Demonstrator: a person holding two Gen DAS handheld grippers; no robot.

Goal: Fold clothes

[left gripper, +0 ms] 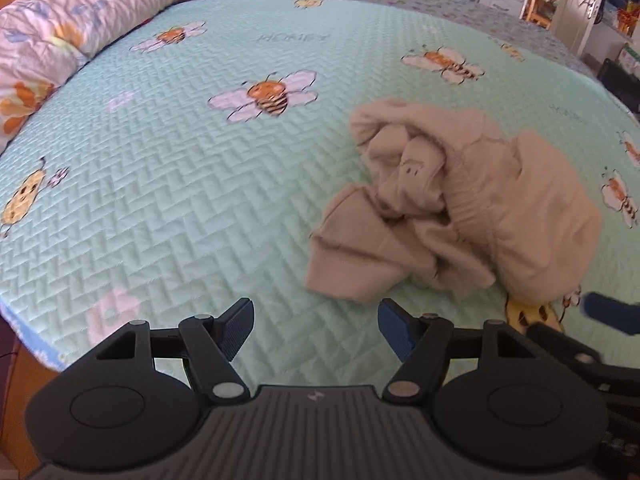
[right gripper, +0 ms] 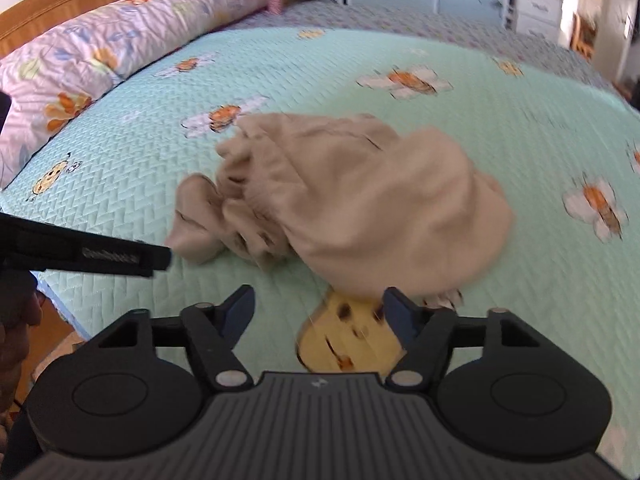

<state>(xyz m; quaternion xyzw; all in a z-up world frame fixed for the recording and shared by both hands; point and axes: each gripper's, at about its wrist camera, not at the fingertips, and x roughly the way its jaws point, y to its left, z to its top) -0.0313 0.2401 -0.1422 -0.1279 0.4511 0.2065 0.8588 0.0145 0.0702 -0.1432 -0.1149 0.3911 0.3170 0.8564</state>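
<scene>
Where the mint-green quilted bedspread (left gripper: 168, 208) covers the bed, a crumpled beige garment (left gripper: 452, 208) is seen lying in a loose heap, nearer the bed's near edge than its far edge and well apart from the long floral bolster (left gripper: 68, 36) laid along the wooden headboard side. Printed bees and flowers are scattered over the bedspread, and one yellow printed figure is partly covered by the garment's near edge. An elastic waistband and a folded cuff are made out in the heap; what kind of garment it is cannot be told. From the left wrist view, the left hand-held gripper (left gripper: 316, 330) is held above bare bedspread just beside the garment's near-left corner, its jaws standing moderately wide with nothing between them and no cloth touched. From the right wrist view, the right hand-held gripper (right gripper: 318, 318) is held at the garment's near edge, its jaws likewise apart and empty of cloth, the yellow print being seen between them; its right finger lies just beside the cloth, and contact cannot be judged because of blur. A blue fingertip of the right hand-held gripper is caught at the right edge of the left view. Furniture is glimpsed beyond the bed's far edge.
</scene>
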